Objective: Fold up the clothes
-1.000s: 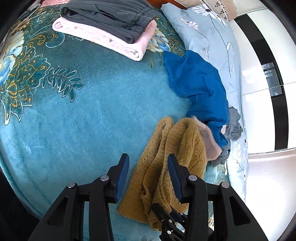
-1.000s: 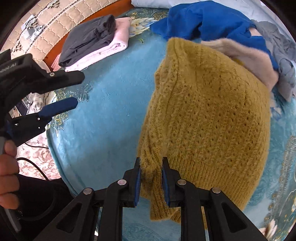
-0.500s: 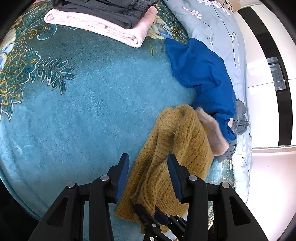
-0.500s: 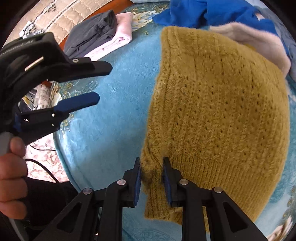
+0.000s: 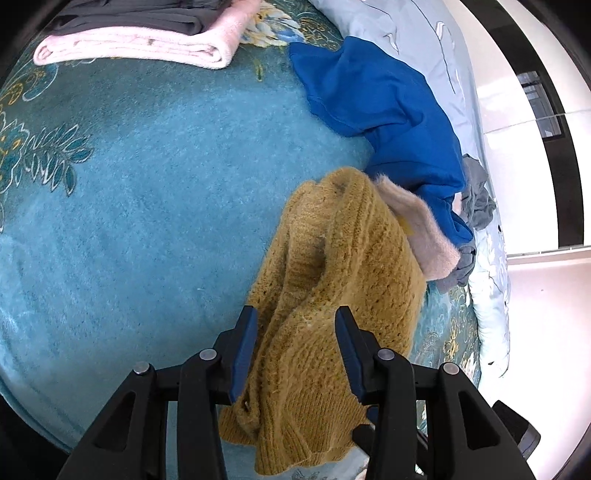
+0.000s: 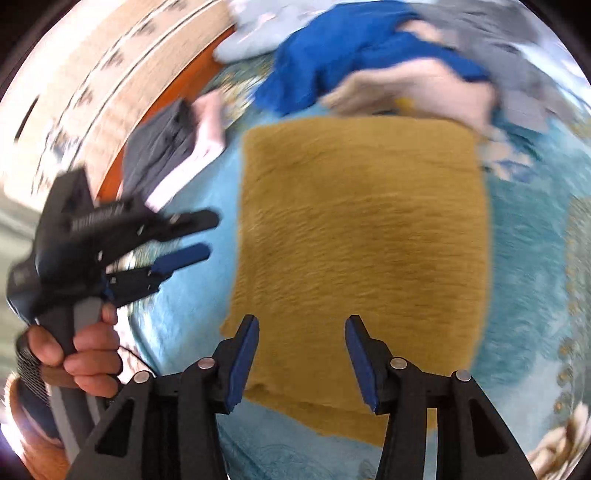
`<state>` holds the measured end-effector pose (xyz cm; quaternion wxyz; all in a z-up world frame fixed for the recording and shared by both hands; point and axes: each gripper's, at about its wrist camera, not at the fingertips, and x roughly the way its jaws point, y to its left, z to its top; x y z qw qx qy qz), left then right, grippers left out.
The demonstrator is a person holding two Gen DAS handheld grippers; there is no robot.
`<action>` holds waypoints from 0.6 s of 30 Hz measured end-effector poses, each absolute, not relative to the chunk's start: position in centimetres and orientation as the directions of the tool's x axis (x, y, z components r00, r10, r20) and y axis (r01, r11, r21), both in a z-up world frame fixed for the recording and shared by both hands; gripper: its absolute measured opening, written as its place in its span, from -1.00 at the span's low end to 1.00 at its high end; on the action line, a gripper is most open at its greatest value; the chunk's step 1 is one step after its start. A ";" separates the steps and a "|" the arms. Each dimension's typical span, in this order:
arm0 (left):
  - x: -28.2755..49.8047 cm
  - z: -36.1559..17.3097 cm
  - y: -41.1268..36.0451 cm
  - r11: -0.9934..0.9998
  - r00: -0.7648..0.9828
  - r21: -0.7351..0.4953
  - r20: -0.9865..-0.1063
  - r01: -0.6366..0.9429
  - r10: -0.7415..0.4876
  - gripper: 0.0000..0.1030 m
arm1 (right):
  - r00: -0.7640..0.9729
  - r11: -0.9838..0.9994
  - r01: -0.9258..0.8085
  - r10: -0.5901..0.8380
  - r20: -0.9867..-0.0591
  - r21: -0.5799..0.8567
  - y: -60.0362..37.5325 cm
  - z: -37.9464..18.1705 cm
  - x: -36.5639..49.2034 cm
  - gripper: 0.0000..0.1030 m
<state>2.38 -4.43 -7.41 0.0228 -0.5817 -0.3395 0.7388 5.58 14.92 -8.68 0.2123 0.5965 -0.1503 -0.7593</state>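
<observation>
A mustard knitted sweater [image 5: 332,302] lies bunched on the teal blanket [image 5: 140,206] at the bed's near edge. My left gripper [image 5: 295,339] hangs open just over its lower folds, fingers on either side of the knit. In the blurred right wrist view the sweater [image 6: 362,240] shows as a flat rectangle, and my right gripper [image 6: 301,354] stands open above its near hem, holding nothing. The left gripper [image 6: 177,240] appears there at the left, held by a hand [image 6: 85,350].
A blue garment [image 5: 384,110], a beige fuzzy piece [image 5: 424,229] and a grey piece [image 5: 476,199] lie heaped behind the sweater. A folded pink and dark grey stack [image 5: 147,40] rests at the far left. A pale floral quilt [image 5: 399,33] and a quilted headboard [image 6: 122,74] border the bed.
My right gripper has let go of the sweater's edge and opened wide; the sweater dropped onto the blanket. The left gripper moved closer over the sweater and stayed open.
</observation>
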 end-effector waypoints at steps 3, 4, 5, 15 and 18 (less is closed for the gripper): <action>1.6 -7.6 -2.8 -0.807 -0.305 -0.511 -0.851 0.295 0.427 -0.08 | -0.233 -0.869 0.035 -0.487 -0.841 0.494 18.6 -8.2 5.3 0.02; 1.5 -7.8 -2.4 -0.818 -0.298 -0.501 -0.856 0.281 0.422 -0.08 | -0.234 -0.867 0.004 -0.485 -0.843 0.498 19.6 -8.4 5.4 0.02; 1.3 -7.9 -2.1 -0.826 -0.290 -0.493 -0.861 0.272 0.418 -0.08 | -0.234 -0.864 -0.026 -0.483 -0.844 0.502 20.6 -8.5 5.4 0.02; 1.1 -8.5 -1.4 -0.881 -0.251 -0.418 -0.897 0.221 0.363 -0.73 | -0.224 -0.800 -0.199 -0.525 -0.821 0.565 23.7 -10.9 5.4 0.02; 1.4 -7.9 -2.2 -0.875 -0.274 -0.414 -0.897 0.250 0.346 -0.77 | -0.225 -0.798 -0.197 -0.529 -0.818 0.570 24.1 -10.9 5.5 0.02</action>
